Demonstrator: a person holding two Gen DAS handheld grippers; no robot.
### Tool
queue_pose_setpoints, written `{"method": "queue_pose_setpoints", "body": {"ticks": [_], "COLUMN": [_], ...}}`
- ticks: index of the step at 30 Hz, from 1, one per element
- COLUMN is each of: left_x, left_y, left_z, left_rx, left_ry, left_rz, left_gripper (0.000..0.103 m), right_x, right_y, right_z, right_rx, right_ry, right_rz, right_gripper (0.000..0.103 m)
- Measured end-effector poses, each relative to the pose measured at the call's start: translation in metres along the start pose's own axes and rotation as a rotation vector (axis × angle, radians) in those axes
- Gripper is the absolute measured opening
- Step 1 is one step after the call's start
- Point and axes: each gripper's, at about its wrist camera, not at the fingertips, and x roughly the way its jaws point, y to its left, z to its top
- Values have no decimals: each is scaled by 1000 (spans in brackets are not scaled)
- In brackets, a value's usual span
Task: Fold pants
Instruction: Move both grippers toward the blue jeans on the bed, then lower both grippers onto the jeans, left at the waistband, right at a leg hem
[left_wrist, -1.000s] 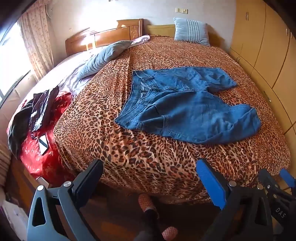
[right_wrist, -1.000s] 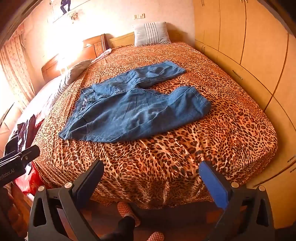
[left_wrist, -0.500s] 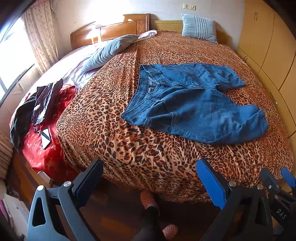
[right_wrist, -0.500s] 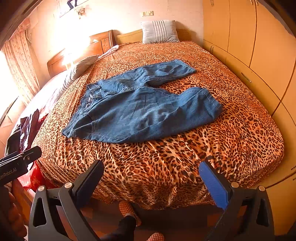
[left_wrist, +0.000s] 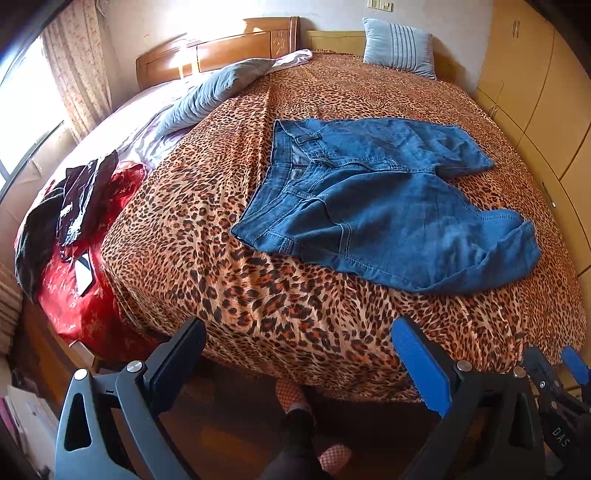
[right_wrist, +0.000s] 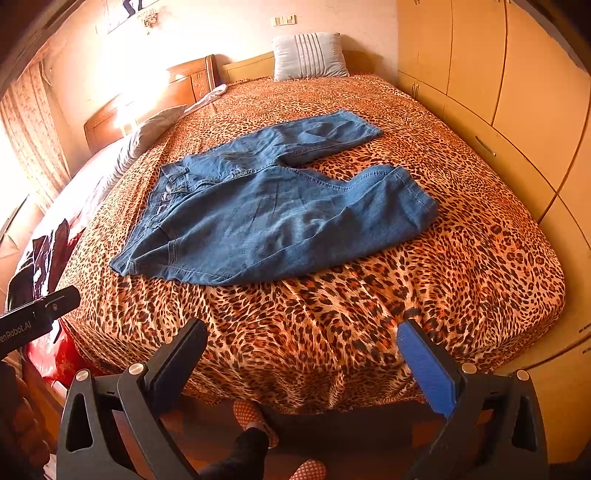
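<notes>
My left gripper (left_wrist: 295, 350) wide open, empty, off the bed (left_wrist: 295, 314) edge, my right gripper (right_wrist: 301, 350) likewise, jeans (right_wrist: 266, 214) spread flat, legs apart

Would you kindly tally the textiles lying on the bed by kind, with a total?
Blue jeans: 1
Pillows (striped pillow, grey pillow): 2
Dark garments: 1 heap
Leopard bedspread: 1
Red cover: 1
Total: 6

My pants (left_wrist: 373, 206) are blue denim on an orange-and-black leopard-print bedspread (left_wrist: 221, 229). A red patterned cloth (left_wrist: 74, 295) hangs at its left; a pale blue striped pillow (left_wrist: 399, 48) leans behind.
</notes>
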Motion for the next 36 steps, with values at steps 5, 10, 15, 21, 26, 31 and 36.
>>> {"method": "queue_pose_setpoints", "body": {"ticks": [5,10,15,21,26,31,36], "left_x": [9,22,37,69,109,142,155], "left_y": [-5,-9,-13,-18,-12,2,6], "left_z": [10,18,31,62,95,126,144], "left_rx": [4,14,22,43,44,31,44], "left_ry": [2,21,51,102,175,201,144], "left_rz": [-12,-25,-33,-38,-56,-76,-72], "left_gripper": [102,102,102,102,102,102,102], "right_x": [1,7,17,35,55,60,65], "right_y": [-6,-11,-14,-19,-44,-68,-53], "right_z": [4,7,11,24,45,68,95], "right_rx": [17,25,31,68,194,299,279], "right_ry": [-6,8,30,58,92,80,59], "right_rz": [-29,-55,-71,-92,-109,-224,-266], "right_gripper": [103,103,103,103,103,103,103]}}
